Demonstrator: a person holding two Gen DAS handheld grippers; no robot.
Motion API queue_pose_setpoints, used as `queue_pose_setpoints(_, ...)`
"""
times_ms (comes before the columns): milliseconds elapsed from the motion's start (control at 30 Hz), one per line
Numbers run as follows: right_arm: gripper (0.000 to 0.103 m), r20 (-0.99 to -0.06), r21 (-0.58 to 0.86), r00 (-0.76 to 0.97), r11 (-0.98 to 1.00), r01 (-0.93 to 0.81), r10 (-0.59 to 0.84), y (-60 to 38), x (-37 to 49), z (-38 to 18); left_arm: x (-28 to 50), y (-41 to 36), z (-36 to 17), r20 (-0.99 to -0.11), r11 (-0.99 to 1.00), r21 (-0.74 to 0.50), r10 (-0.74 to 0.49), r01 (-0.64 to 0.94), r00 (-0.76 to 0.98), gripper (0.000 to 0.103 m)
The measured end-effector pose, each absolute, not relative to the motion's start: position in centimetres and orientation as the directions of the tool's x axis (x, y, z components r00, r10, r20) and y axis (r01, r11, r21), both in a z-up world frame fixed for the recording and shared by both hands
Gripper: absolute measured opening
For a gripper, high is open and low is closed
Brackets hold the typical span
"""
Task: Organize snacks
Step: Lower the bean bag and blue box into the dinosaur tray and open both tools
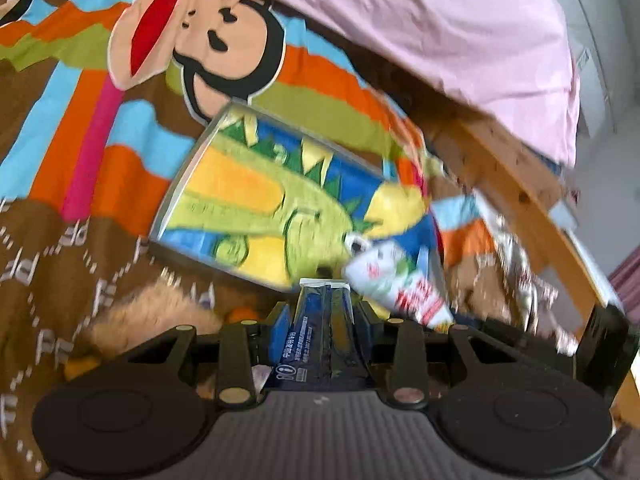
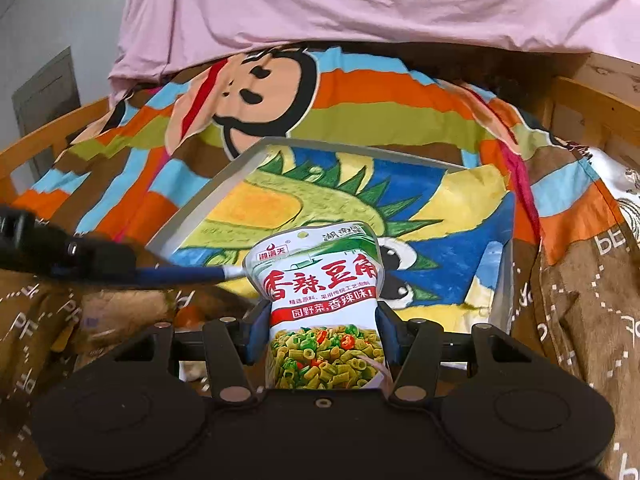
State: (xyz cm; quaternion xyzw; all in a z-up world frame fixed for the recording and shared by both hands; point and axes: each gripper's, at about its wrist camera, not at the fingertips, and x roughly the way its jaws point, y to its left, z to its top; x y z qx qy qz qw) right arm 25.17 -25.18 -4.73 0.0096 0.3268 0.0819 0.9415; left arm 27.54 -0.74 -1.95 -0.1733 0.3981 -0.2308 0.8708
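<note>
Item: 2 light, soft, crinkly sachets, each pinched across its middle by my grippers, right gripper [image 2: 324, 320] clamping the green-bean pouch [image 2: 320, 300], left gripper [image 1: 322, 312] clamping the dark-blue packet [image 1: 320, 340], both above the dinosaur tray [image 2: 192, 216], apt to slip.

My right gripper [image 2: 324, 316] is clamped on a white snack pouch [image 2: 320, 304] printed with red characters and green beans; blue pads press both its sides, and it stands upright. Behind it I see a metal tray [image 2: 192, 216] lined with a dinosaur-print cloth [image 2: 420, 188], resting on a striped cartoon bedspread [image 2: 380, 92]. The left gripper [image 2: 100, 258] reaches in from the left edge, holding a dark blue packet [image 2: 180, 274] whose tip touches the pouch. Pink sheet [image 2: 360, 4] beyond.
</note>
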Motion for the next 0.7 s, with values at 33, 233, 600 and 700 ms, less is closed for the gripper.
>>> queue_pose_setpoints(33, 0.056, -0.611, 0.072, 0.776, 0.987, -0.143, 0.157, -25.3, 25.4, -4.8, 28.1, -0.9, -2.0, -0.604, 0.831, -0.491, -0.541, 0.261, 0.585, 0.039)
queue_pose_setpoints(233, 0.056, -0.621, 0.083, 0.768, 0.988, -0.133, 0.156, -25.4, 26.7, -5.6, 31.0, -1.6, -4.0, -0.597, 0.804, -0.545, -0.571, 0.237, 0.564, 0.022)
queue_pose_setpoints(600, 0.056, -0.634, 0.076, 0.758, 0.988, -0.134, 0.151, -25.2, 27.4, -6.3, 30.8, -3.0, -6.7, -0.667, 0.82, -0.493, -0.572, 0.291, 0.477, 0.035)
queue_pose_setpoints(700, 0.056, -0.638, 0.076, 0.756, 0.989, -0.125, 0.145, -25.4, 27.7, -6.5, 30.8, -3.3, -7.0, -0.67, 0.81, -0.504, -0.585, 0.299, 0.457, 0.041)
